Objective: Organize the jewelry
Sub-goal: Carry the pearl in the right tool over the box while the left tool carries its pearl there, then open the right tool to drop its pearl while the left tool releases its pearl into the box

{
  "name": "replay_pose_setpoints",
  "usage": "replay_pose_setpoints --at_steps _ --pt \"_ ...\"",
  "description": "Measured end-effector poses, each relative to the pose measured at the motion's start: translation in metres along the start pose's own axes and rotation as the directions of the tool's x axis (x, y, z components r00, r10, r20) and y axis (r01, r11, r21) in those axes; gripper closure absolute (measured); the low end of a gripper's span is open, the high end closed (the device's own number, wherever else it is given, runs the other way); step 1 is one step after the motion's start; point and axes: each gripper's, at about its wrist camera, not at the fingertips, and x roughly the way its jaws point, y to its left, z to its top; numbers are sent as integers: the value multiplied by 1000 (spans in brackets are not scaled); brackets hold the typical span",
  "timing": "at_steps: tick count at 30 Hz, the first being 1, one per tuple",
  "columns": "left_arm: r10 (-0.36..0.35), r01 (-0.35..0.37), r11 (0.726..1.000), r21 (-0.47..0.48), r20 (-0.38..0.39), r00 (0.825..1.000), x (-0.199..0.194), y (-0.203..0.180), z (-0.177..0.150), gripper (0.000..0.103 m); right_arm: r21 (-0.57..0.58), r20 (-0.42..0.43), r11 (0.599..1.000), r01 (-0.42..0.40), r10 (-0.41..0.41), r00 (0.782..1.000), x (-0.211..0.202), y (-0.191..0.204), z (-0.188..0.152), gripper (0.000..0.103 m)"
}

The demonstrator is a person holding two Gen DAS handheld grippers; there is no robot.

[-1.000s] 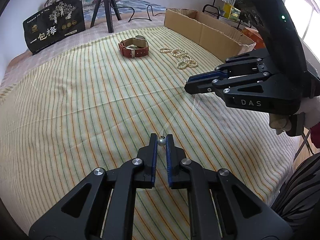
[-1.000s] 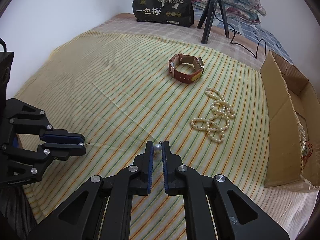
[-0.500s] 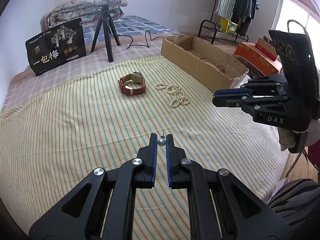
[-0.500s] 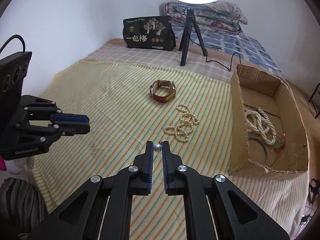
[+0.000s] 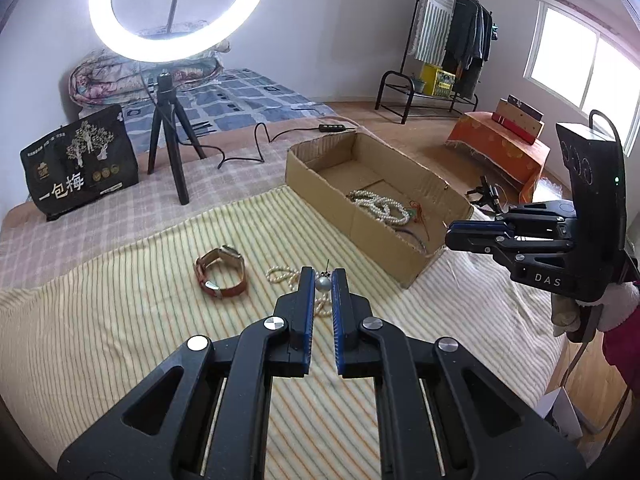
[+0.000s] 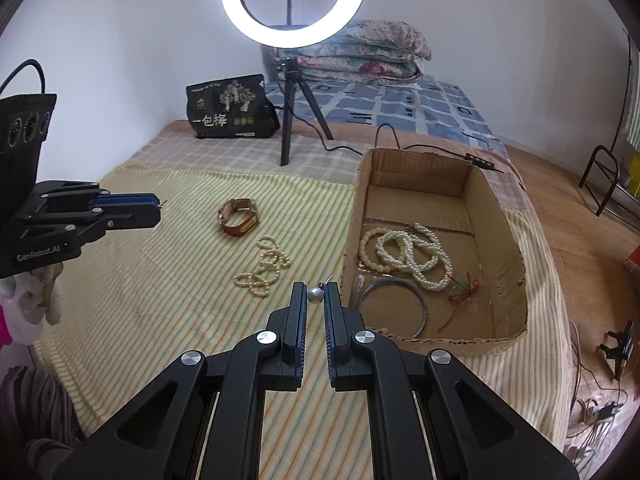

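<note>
Each tool pinches a small pearl earring at its tips: the left tool [image 5: 319, 285] grips one earring [image 5: 322, 284], its post sticking up toward 12 o'clock, and the right tool [image 6: 315, 295] grips the other earring [image 6: 315, 295], post angled to 1 o'clock; both sets of jaws stand narrow, closed on the pearls. In the right view the box [image 6: 496, 340] lies just at 1 o'clock of the tool tips, holding pearl strands [image 6: 404, 254], a bangle [image 6: 418, 300] and a red cord [image 6: 460, 286]. On the bed, a watch [image 6: 238, 216] sits at 11 o'clock and a loose necklace [image 6: 262, 266] lies between it and the tips, both outside the box. The step in hand looks like carrying the earring pair to the box; next, each tool should come over the open box, low enough that the pearls do not bounce out, then part its jaws. Watch and necklace are left to collect. The surface is a striped blanket [image 5: 100, 320] over a checked sheet on the bed. Beyond, at 12 o'clock, stand a ring light [image 6: 294, 0] on a tripod, a black bag [image 6: 230, 108] and folded quilts [image 6: 360, 56]; a clothes rack [image 5: 452, 40] and window [image 5: 580, 60] show at 1 to 2 o'clock in the left view.
</note>
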Motion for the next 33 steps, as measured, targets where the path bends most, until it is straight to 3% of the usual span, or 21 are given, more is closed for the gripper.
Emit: replay_pose_setpoints --at_steps 17,33 --pt "-49 48 998 29 43 998 74 -41 79 97 74 9 994 81 -82 997 11 -73 1 96" --pt "-14 14 1000 -1 17 1000 133 -54 98 97 91 -6 993 80 -80 997 22 -100 -5 96"
